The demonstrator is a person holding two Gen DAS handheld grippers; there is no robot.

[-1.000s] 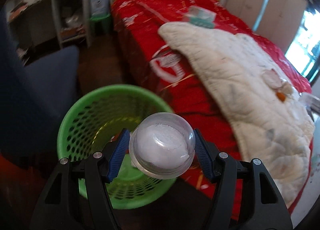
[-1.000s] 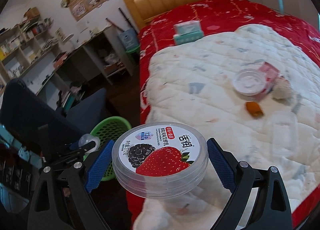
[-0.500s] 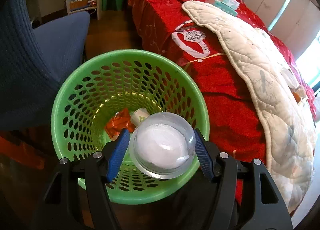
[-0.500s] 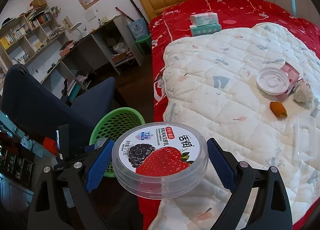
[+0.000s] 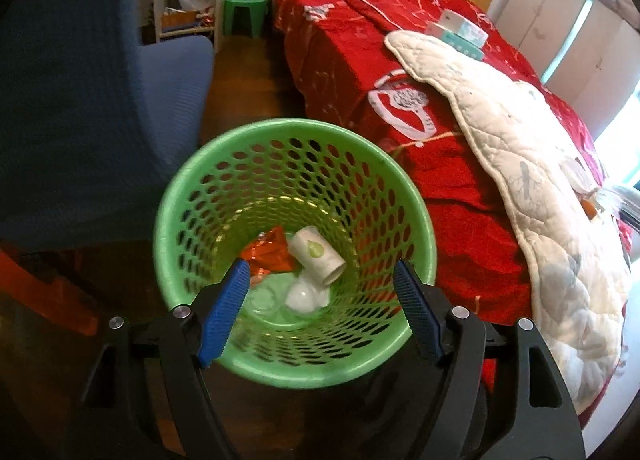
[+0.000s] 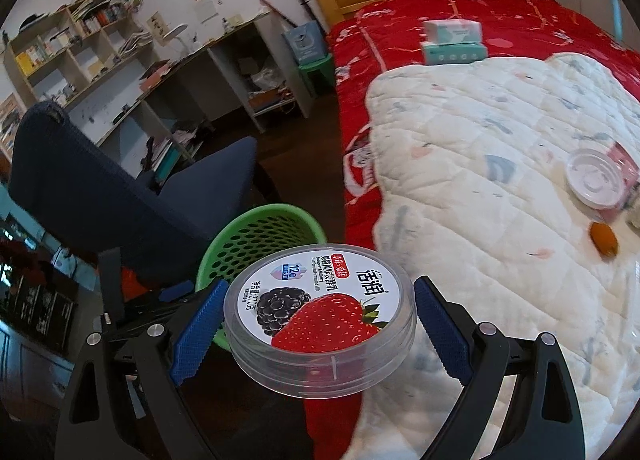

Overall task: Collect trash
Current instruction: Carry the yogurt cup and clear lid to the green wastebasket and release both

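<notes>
while the left gripper (image 5: 320,300) hangs over the green perforated plastic basket (image 5: 224,164), its jaws have just been opening and stand spread and empty; the clear domed plastic cup (image 5: 302,296) lies inside. the right gripper (image 6: 318,334) pinches a round strawberry-labelled plastic lid (image 6: 320,312) beside the red-covered bed (image 6: 440,20).

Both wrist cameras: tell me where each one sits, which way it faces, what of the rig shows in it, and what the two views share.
Left wrist: sits on the left gripper, looking steeply down into the green basket beside the red bed; only its own jaws show, open and empty, having just opened.
Right wrist: sits on the right gripper, angled down over the white quilt; its jaws hold the yogurt tub, and the left gripper shows at lower left.
Shared: basket, bed, quilt, tissue box, blue chair.
</notes>
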